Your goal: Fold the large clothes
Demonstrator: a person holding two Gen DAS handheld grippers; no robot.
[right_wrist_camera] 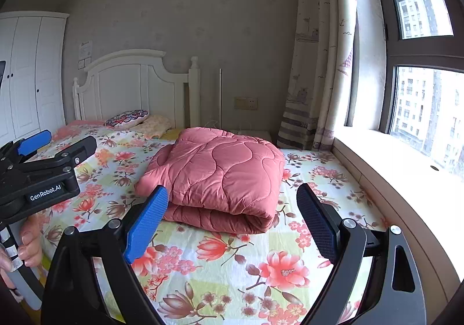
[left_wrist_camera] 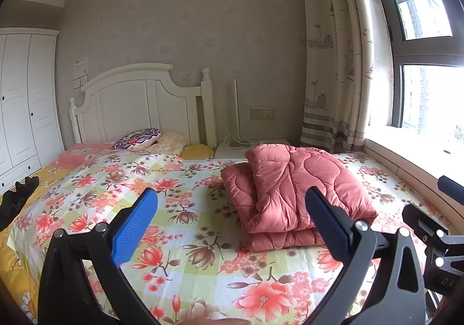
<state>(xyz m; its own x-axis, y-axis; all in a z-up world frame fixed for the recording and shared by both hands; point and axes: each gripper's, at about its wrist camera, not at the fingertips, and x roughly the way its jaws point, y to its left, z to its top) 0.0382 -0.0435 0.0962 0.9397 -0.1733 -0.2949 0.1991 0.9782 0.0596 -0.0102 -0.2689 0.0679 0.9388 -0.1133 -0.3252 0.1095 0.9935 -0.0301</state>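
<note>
From the left wrist view, the left gripper (left_wrist_camera: 232,203) hangs over the bed (left_wrist_camera: 185,238) with its jaws wide apart and nothing between them. The pink quilt (left_wrist_camera: 295,188) lies folded in a thick pile on the flowered sheet, ahead and to the right, near the window (left_wrist_camera: 423,64). Two pillows (left_wrist_camera: 139,138) sit by the white headboard (left_wrist_camera: 133,101). Part of the right gripper (left_wrist_camera: 435,232) shows at the right edge.

From the right wrist view, the right gripper (right_wrist_camera: 233,206) has its jaws wide apart too, holding nothing. The quilt (right_wrist_camera: 220,174) lies just ahead of them, not touching. The left gripper (right_wrist_camera: 43,162) is off to the left, held by a hand (right_wrist_camera: 29,241). A curtain (right_wrist_camera: 319,64) hangs beside the window (right_wrist_camera: 420,64).
</note>
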